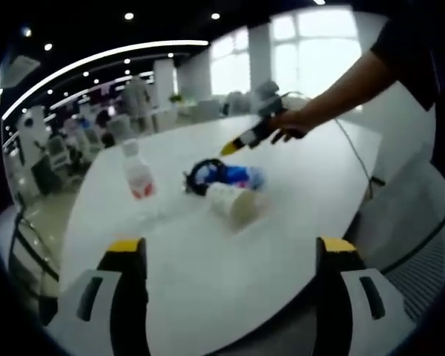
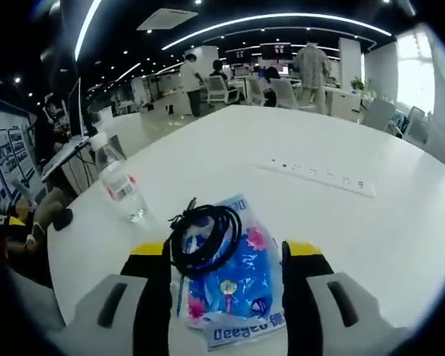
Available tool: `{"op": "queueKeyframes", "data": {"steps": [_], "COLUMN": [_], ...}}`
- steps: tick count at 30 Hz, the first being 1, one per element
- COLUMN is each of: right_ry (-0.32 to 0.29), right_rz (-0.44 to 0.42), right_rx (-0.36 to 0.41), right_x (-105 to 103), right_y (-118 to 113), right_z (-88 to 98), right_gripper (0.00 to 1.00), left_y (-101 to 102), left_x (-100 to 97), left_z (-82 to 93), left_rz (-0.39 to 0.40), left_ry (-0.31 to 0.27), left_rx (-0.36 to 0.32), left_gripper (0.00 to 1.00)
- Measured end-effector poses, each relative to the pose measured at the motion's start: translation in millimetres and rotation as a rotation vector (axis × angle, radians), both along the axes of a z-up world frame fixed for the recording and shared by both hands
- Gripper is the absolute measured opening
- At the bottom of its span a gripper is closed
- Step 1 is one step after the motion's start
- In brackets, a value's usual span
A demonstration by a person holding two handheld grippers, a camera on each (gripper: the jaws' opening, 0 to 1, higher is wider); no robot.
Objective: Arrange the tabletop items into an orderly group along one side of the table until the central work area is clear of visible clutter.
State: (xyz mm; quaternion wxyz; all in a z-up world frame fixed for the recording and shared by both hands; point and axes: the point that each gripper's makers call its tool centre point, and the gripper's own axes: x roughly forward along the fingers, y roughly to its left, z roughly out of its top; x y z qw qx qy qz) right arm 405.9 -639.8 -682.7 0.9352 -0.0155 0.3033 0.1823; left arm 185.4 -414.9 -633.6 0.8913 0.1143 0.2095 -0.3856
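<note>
Two yellow-tipped jaws of the right gripper [image 2: 226,256] stand wide on either side of a blue printed plastic packet [image 2: 233,285] topped by a coiled black cable [image 2: 205,239], gripping nothing. Left of it stands a clear plastic bottle [image 2: 117,178]. Ahead of the left gripper [image 1: 230,248], equally wide and empty, lies a tipped white paper cup [image 1: 232,202].

A clear water bottle [image 2: 117,180] is standing upright at centre left of the right gripper view. A blue printed packet [image 2: 233,285] is lying flat at lower centre, a coiled black cable [image 2: 204,239] resting on it. A white cup [image 1: 232,202] is lying tipped over mid-frame in the left gripper view.

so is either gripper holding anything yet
No. The left gripper is open over bare table; the right gripper straddles the blue packet, jaws open.
</note>
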Motion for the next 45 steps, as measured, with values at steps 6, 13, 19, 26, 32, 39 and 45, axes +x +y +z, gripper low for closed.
{"op": "queueKeyframes", "data": {"steps": [6,13,19,26,32,39,45], "right_ry": [0.030,0.060,0.062,0.100,0.125,0.141,0.173], "right_rz": [-0.008,-0.003,-0.062,-0.109,-0.115,-0.110,-0.114], "right_rx": [-0.001,-0.004,0.044,0.059,0.047,-0.006,-0.061], "right_x": [6.1,13.9,24.3,31.9,34.0,36.6,34.1], "right_y": [4.8,11.2,13.1,13.2,19.2,20.3,23.2], "right_z": [-9.5,-19.0,-20.7,-30.8,-37.6,-44.4,-50.2], "right_gripper": [0.55,0.46,0.43,0.40,0.40,0.36,0.26], "left_y": [0.2,1.4,2.8,2.7,3.8,3.9,6.1], "left_x": [-0.3,0.2,1.2,0.8,0.8,-0.5,0.7], "left_z": [0.1,-0.7,-1.4,-2.2,-3.1,-4.8,-4.6], "left_rz": [0.000,0.004,0.009,0.007,0.008,0.001,0.006], "left_ry": [-0.001,-0.001,-0.003,0.000,0.002,0.016,0.012], "left_rx": [0.004,0.009,0.016,0.019,0.023,0.030,0.034], "left_gripper": [0.89,0.88,0.87,0.86,0.84,0.79,0.76]}}
